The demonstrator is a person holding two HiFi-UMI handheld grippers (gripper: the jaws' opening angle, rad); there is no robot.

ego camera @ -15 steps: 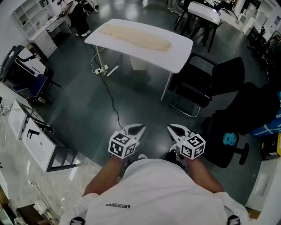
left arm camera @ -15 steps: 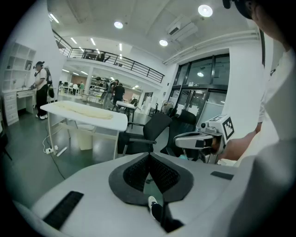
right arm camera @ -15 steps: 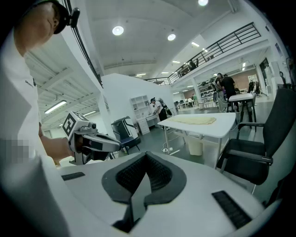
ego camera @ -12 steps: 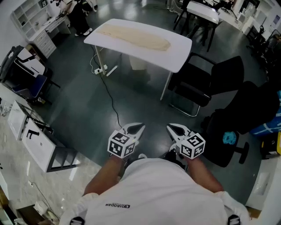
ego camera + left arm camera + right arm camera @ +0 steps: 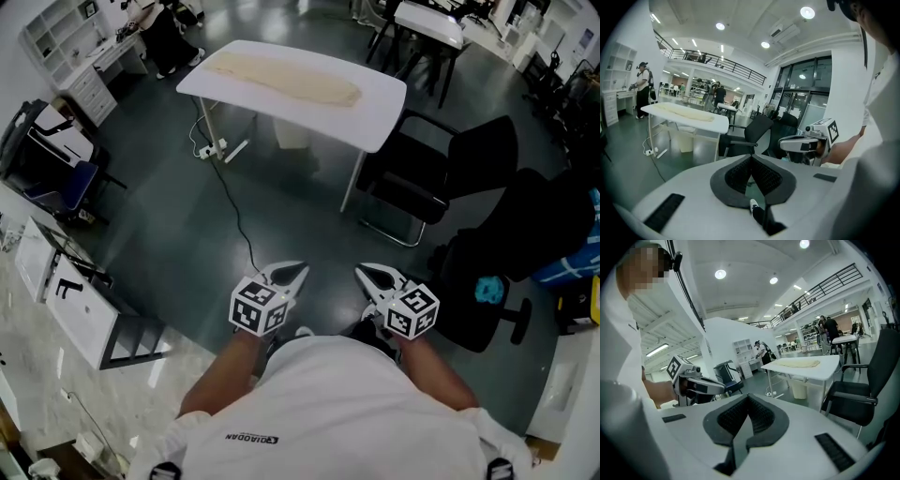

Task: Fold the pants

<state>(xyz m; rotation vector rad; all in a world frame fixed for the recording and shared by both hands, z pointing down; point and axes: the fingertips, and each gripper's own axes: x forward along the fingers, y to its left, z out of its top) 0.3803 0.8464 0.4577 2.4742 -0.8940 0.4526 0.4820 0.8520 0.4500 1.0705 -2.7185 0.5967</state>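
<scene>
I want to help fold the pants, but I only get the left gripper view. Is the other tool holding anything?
Observer: No. The right gripper view shows the right tool shut, with its pads together and nothing between them.
Operator: Are the pants spread out? I only see them from the side.
Observer: Seen from above in the head view, the cream pants lie flat in one long strip along the white table.
</scene>
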